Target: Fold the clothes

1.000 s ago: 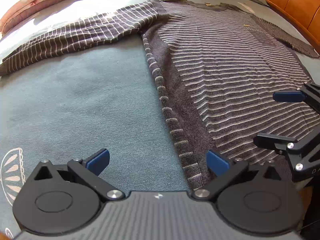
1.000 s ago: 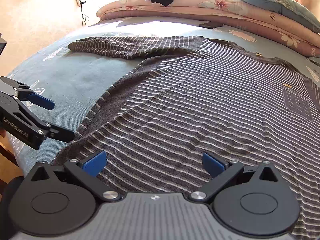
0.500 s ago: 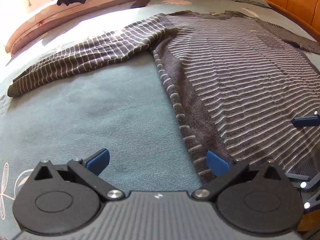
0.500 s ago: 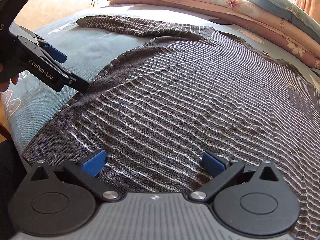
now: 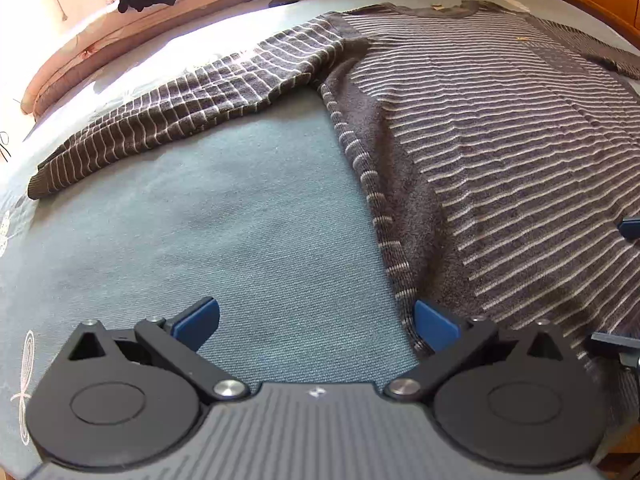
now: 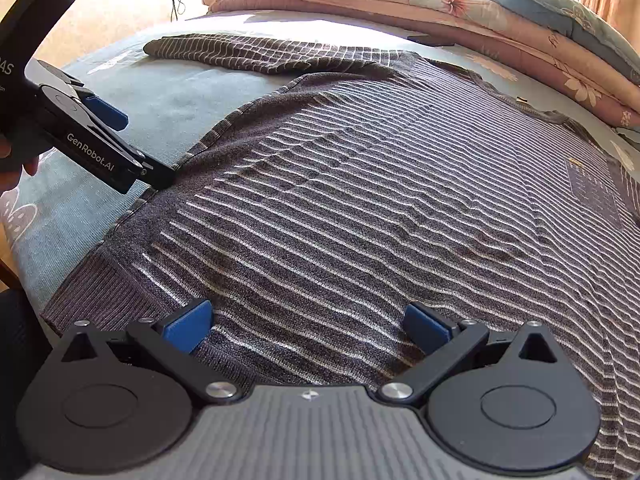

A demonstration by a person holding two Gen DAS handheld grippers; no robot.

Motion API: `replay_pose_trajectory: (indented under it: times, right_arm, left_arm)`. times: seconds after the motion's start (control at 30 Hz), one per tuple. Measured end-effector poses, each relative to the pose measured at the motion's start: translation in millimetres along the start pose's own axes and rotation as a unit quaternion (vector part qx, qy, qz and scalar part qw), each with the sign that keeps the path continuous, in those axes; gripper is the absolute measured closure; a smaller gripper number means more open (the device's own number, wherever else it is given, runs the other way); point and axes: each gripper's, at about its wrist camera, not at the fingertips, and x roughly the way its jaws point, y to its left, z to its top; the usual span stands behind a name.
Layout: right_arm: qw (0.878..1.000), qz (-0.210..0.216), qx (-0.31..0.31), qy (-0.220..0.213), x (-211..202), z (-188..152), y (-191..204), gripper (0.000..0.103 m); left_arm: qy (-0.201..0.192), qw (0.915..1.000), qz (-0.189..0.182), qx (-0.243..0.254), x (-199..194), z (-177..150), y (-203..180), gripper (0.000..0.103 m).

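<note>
Both cameras sit low over the bed (image 5: 240, 220), each looking forward past its own tool. The left view faces along the sweater's (image 5: 500, 140) side seam; the right view hovers close above its hem (image 6: 100, 284). They share the sweater, spread sleeve (image 6: 248, 50) and far quilts (image 6: 480, 28).

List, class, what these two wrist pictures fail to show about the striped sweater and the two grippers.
- Striped sweater: its far sleeve is cut off by the right edge in both views.
- Its hem: partly hidden behind the right gripper body in the right wrist view.
- Left gripper: whether its lower finger touches the sweater's side edge cannot be told.
- Pocket patch: its pattern is too small.
</note>
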Motion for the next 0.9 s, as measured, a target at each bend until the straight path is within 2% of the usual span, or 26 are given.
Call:
replay_pose_trajectory:
  times: [0.23,0.33,0.5,0.7,0.83,0.9]
  right_arm:
    - [1.0,-0.001,0.001,0.002,-0.4,0.2,0.8,0.0]
    - [1.0,0.002,0.002,0.011,-2.6,-0.3,-0.2,0.0]
    - [1.0,0.01,0.0,0.025,-7.3,-2.9,-2.6,0.0]
    - [1.0,0.014,-0.003,0.022,-11.1,-8.4,-3.5,0.0]
    - [1.0,0.014,-0.002,0.023,-11.0,-7.9,-3.6,0.0]
    - [1.0,0.014,-0.001,0.023,-11.0,-8.1,-3.8,0.0]
  left_arm:
    - [-0.008,0.9995,0.012,0.029,1.7,-0.8,-5.8,0.0]
    - [-0.019,0.9979,0.029,0.055,0.2,-2.1,-13.1,0.0]
    - [-0.02,0.9984,0.023,0.049,1.6,-2.0,-9.8,0.0]
    - [-0.013,0.9994,0.011,0.031,1.6,-0.9,-4.7,0.0]
    - [-0.012,0.9992,0.025,0.029,-9.3,1.6,-5.6,0.001]
    - [-0.022,0.9995,0.016,0.015,-20.0,2.8,-4.1,0.001]
